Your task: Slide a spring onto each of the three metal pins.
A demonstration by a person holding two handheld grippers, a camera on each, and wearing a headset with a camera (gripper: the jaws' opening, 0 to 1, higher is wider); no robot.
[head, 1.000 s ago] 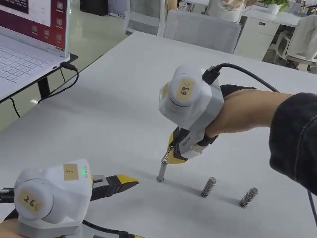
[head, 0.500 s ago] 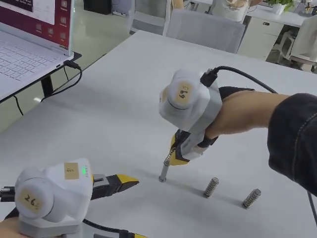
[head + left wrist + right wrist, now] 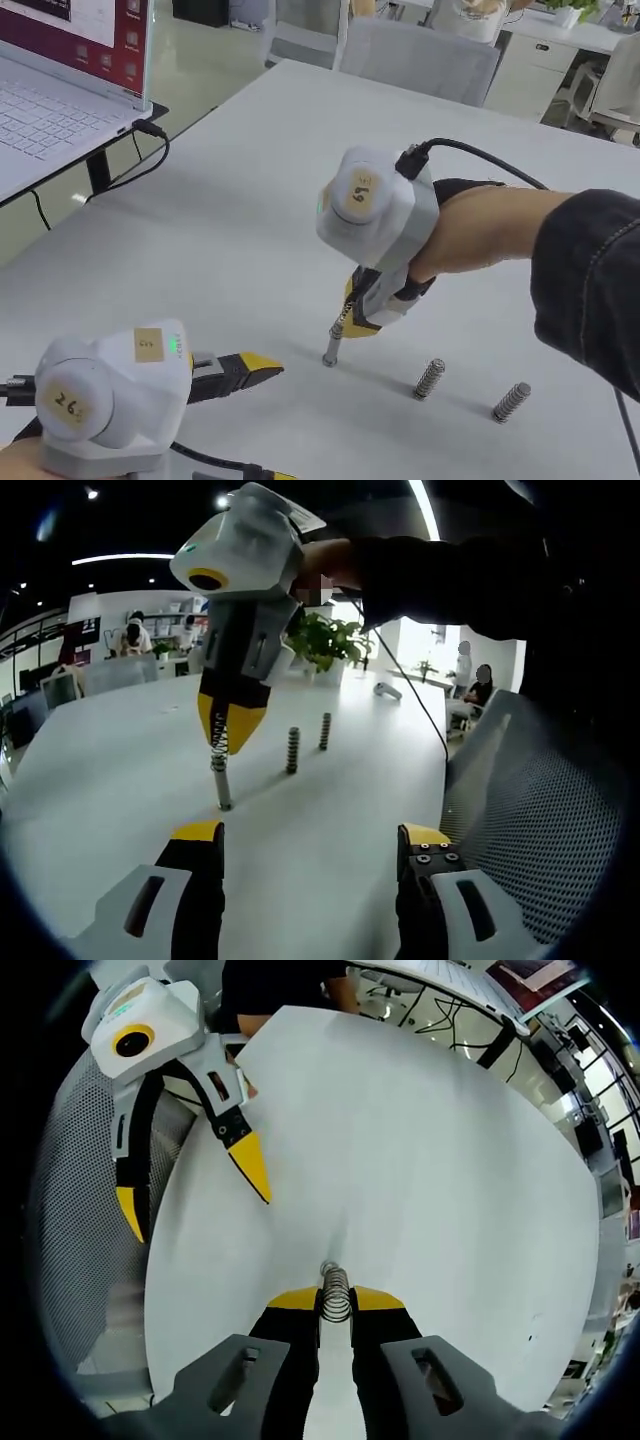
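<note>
Right hand-held gripper point(image 3: 350, 318) is clenching a spring point(image 3: 336, 1293), holding its lower end right at the tip of the pin point(image 3: 329, 350) standing on the tabletop point(image 3: 230, 200). A second spring point(image 3: 429, 379) and third spring point(image 3: 510, 401) are standing nearby. Left hand-held gripper point(image 3: 312, 832) is hovering close, jaws wide apart, gripping nothing.

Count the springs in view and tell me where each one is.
3. The first spring is clamped in the right tongs, just above the pin. The second spring and third spring stand on the table to that pin's right.
</note>
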